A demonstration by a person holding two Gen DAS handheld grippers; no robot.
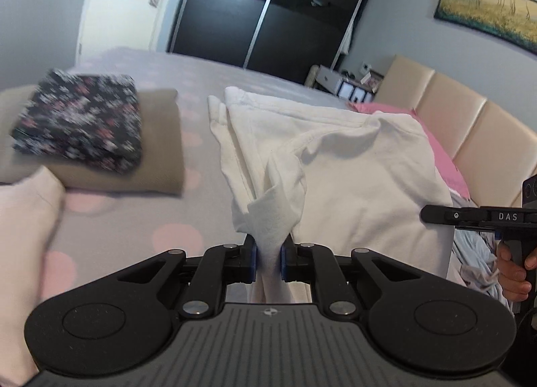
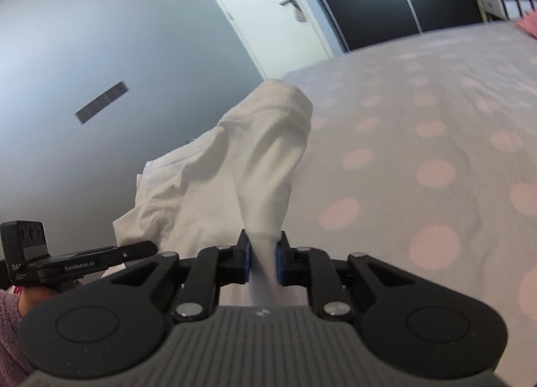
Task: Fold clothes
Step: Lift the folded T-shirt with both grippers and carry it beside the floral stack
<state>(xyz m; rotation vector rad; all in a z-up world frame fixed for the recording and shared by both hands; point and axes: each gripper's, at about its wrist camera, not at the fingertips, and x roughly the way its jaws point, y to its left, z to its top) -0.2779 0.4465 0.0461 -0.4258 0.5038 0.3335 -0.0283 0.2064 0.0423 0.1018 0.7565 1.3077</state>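
Observation:
A white garment [image 1: 352, 165] hangs lifted above the bed, held at two spots. My left gripper [image 1: 268, 261] is shut on a bunched fold of it, the cloth pinched between the blue pads. My right gripper [image 2: 262, 261] is shut on another part of the white garment [image 2: 261, 158], which rises in a peak ahead of the jaws. In the left wrist view the right gripper [image 1: 470, 217] shows at the right edge, held by a hand [image 1: 513, 269]. The left gripper [image 2: 80, 262] appears at the left edge of the right wrist view.
The bed [image 2: 419, 152] has a grey cover with pink dots. A folded floral garment [image 1: 80, 125] lies on a folded tan one [image 1: 161, 152] at the left, with a pale pink piece [image 1: 23, 219] nearer. A pink pillow [image 1: 436, 142] and beige headboard [image 1: 470, 118] stand at the right.

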